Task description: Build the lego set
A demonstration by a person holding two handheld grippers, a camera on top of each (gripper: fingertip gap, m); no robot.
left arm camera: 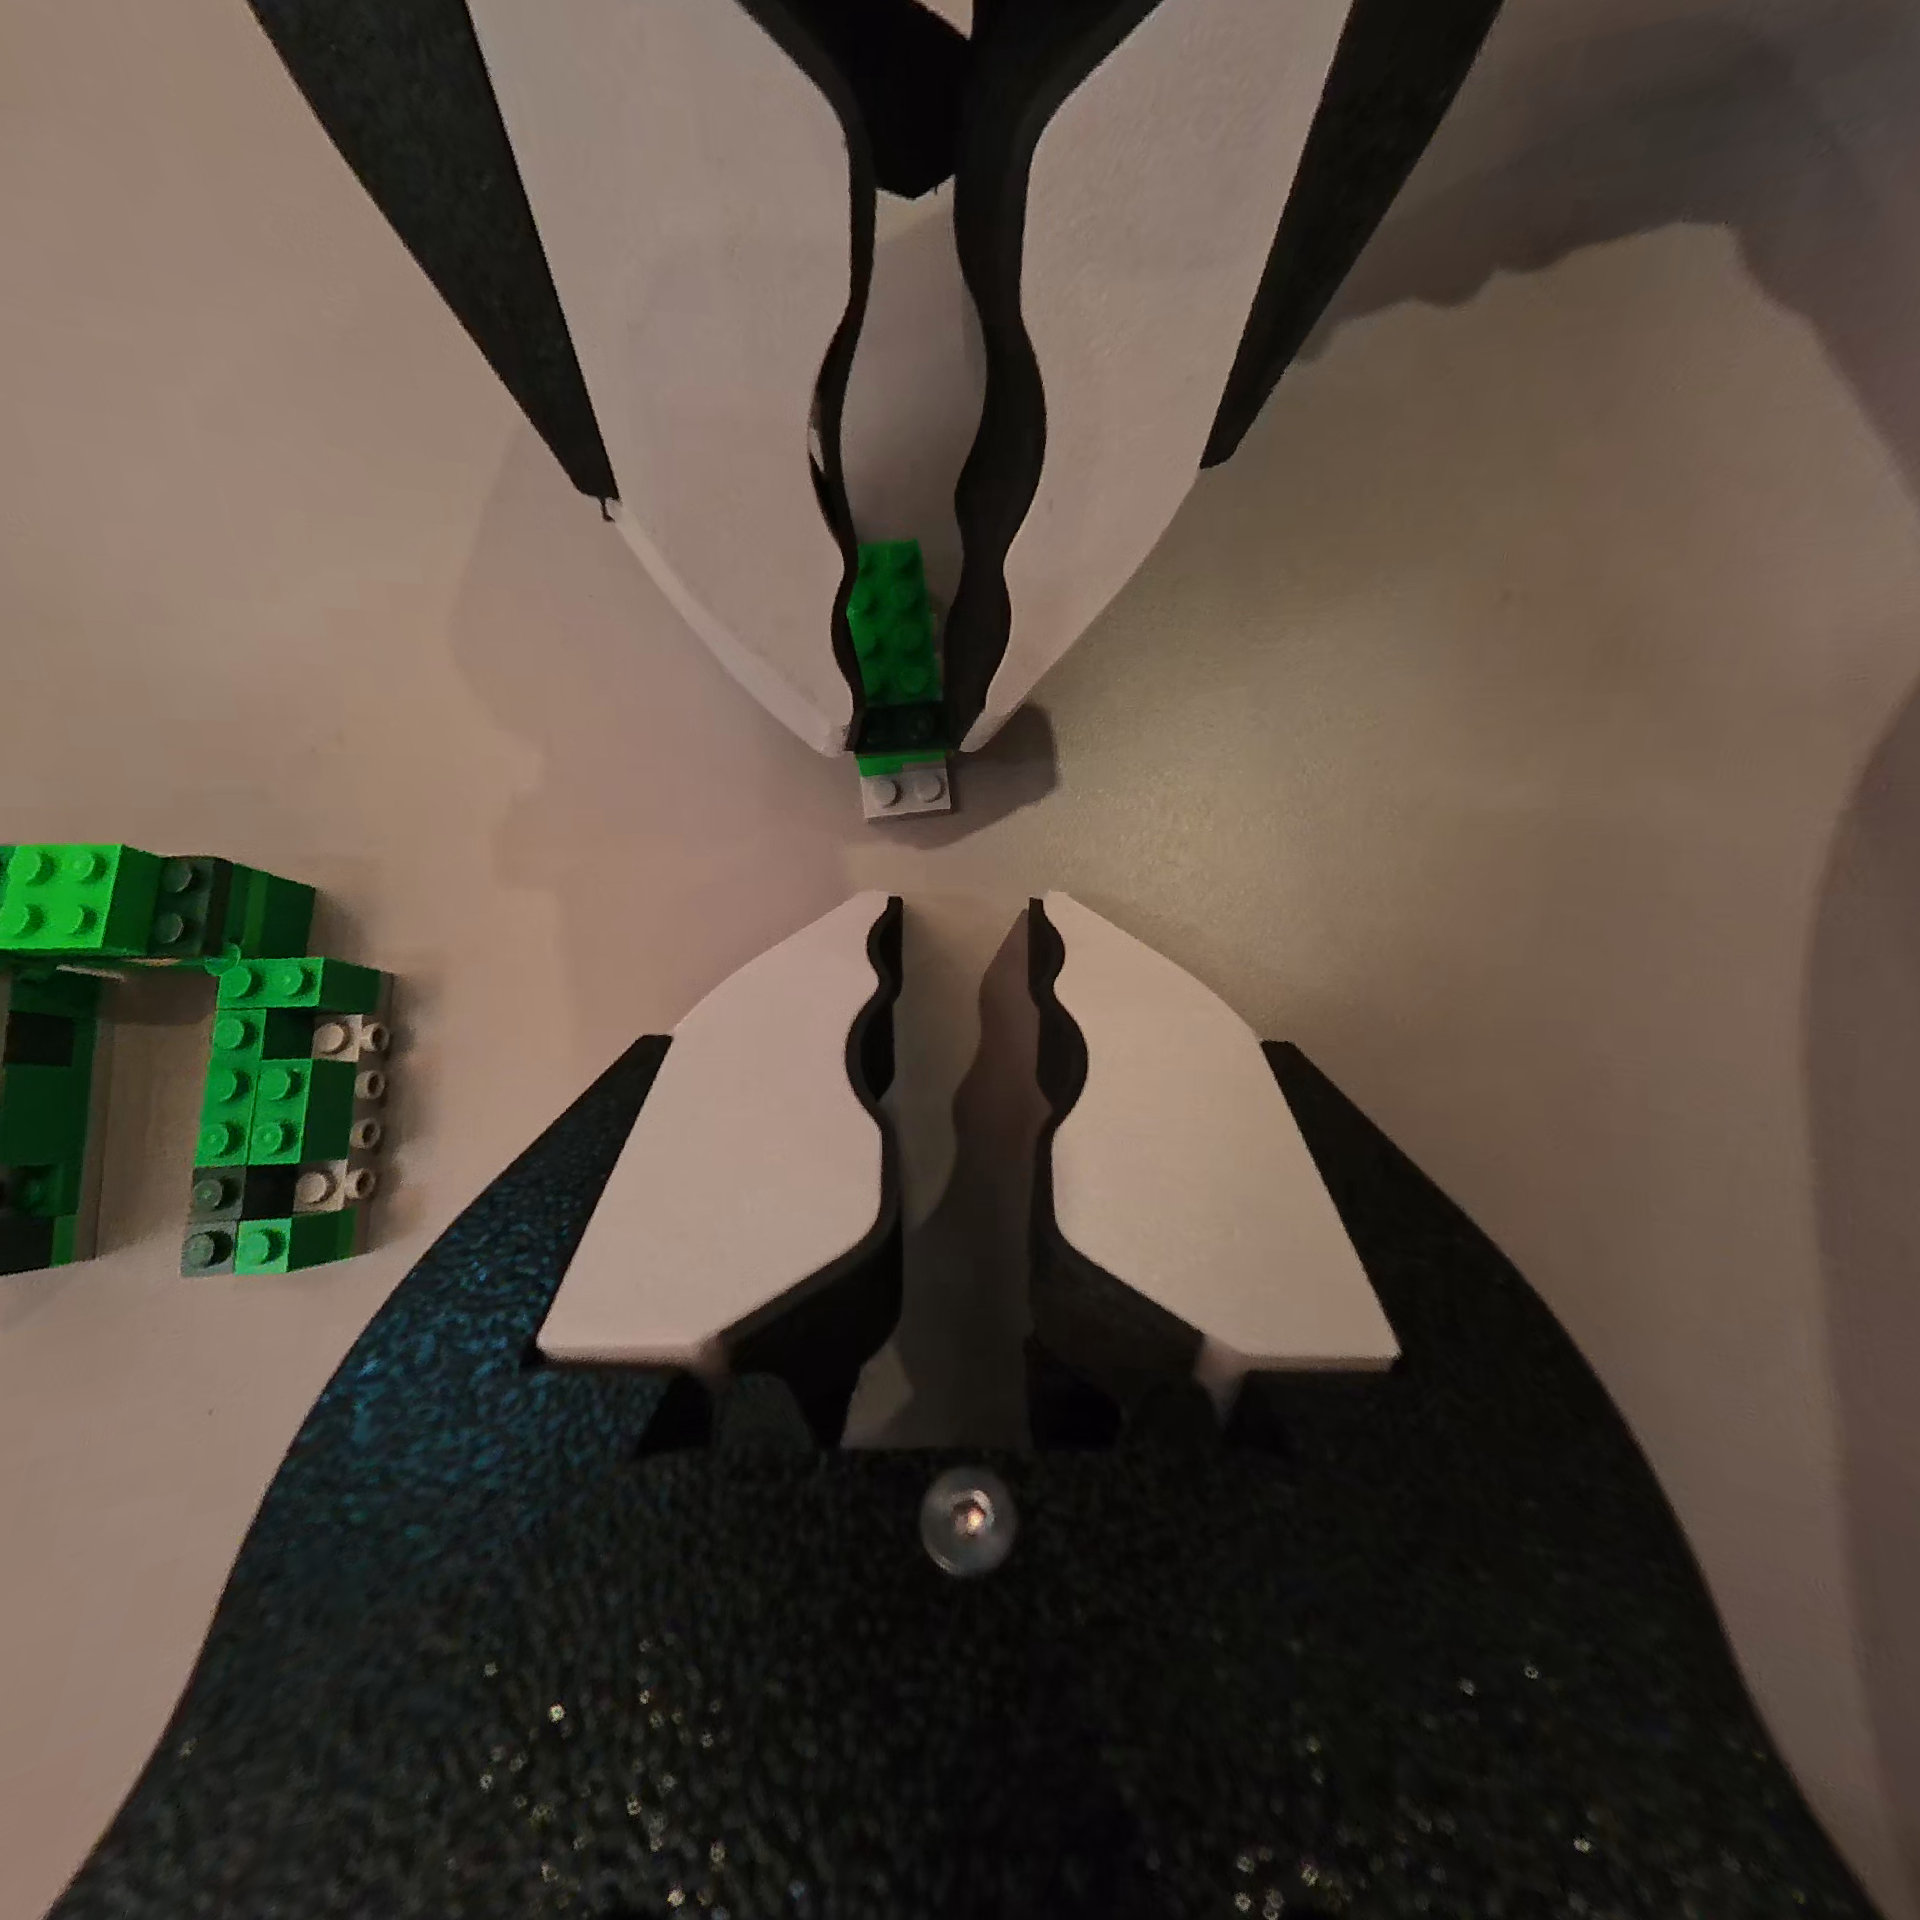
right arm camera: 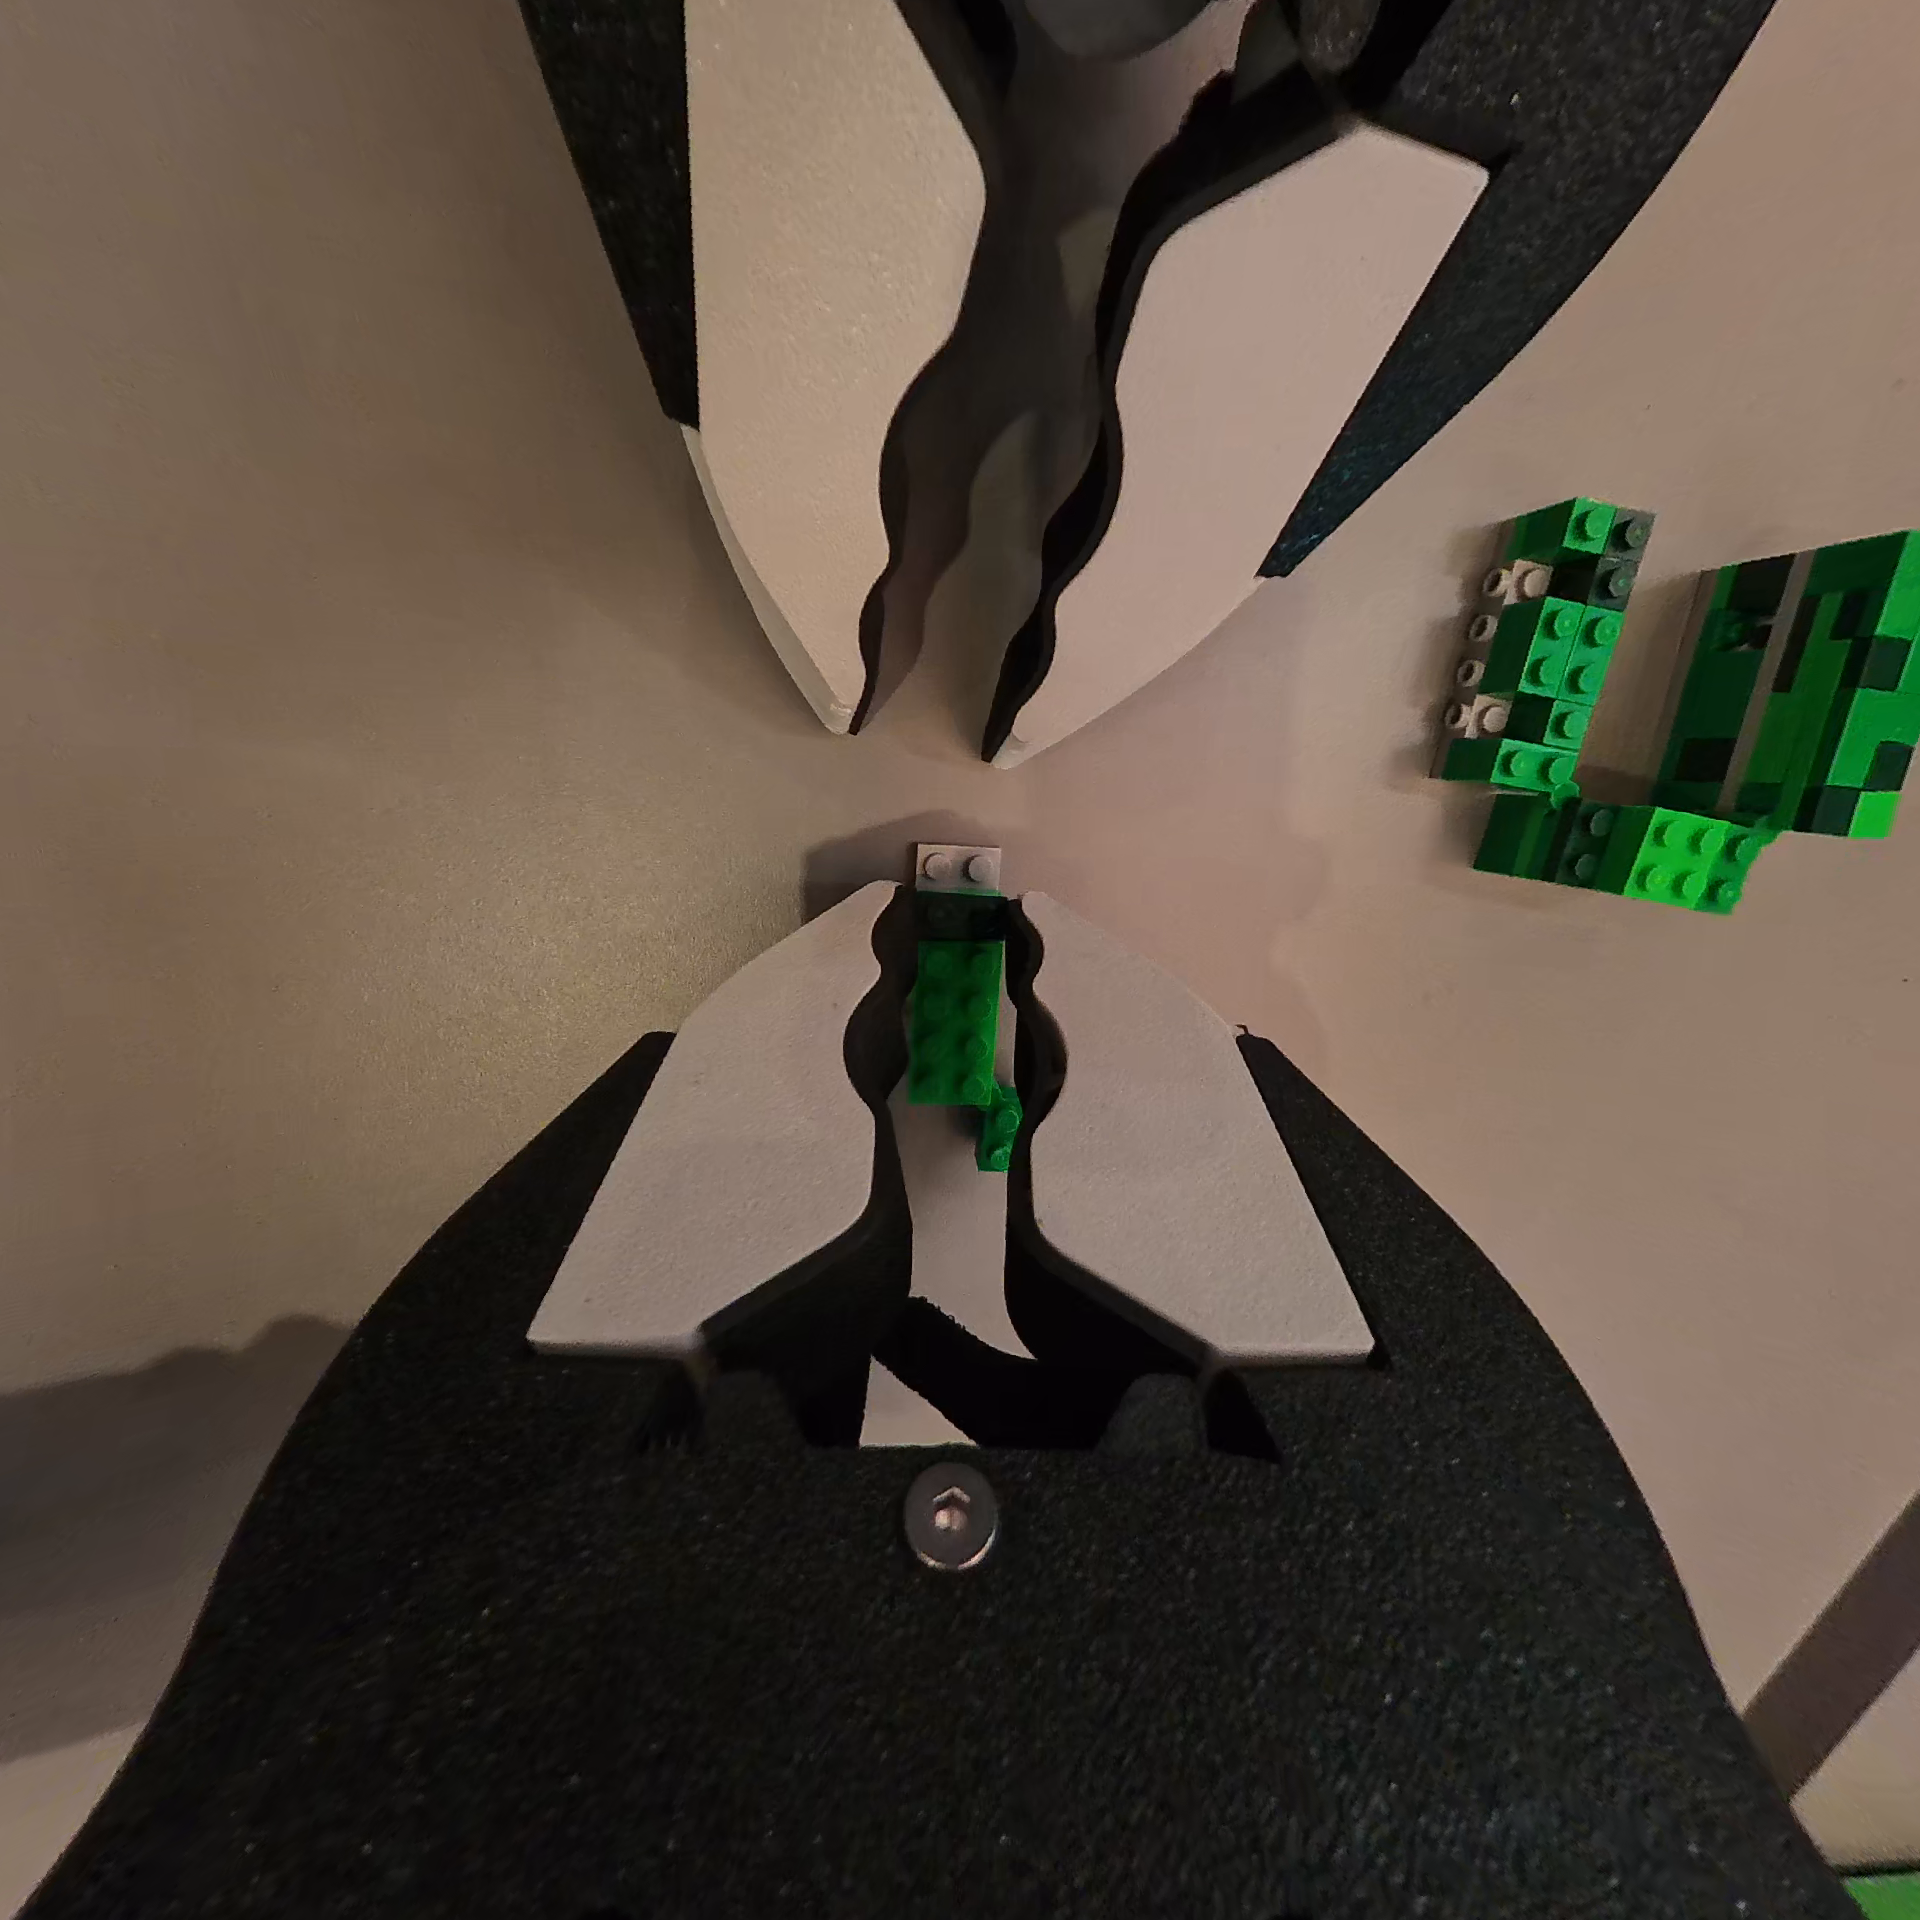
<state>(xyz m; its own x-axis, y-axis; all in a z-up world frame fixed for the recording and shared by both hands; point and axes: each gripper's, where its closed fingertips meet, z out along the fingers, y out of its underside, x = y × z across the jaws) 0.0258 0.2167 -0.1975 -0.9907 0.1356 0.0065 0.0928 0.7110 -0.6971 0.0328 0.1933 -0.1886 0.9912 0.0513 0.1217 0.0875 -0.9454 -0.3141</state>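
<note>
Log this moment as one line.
right gripper: shut on green-and-grey brick strip | left gripper: open, empty | partial green build: on table, untouched

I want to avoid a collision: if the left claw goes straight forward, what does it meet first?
Probably the grey plate at the end of the small green brick piece that the right claw holds. It faces the left claw tip to tip, though their heights are unclear.
</note>
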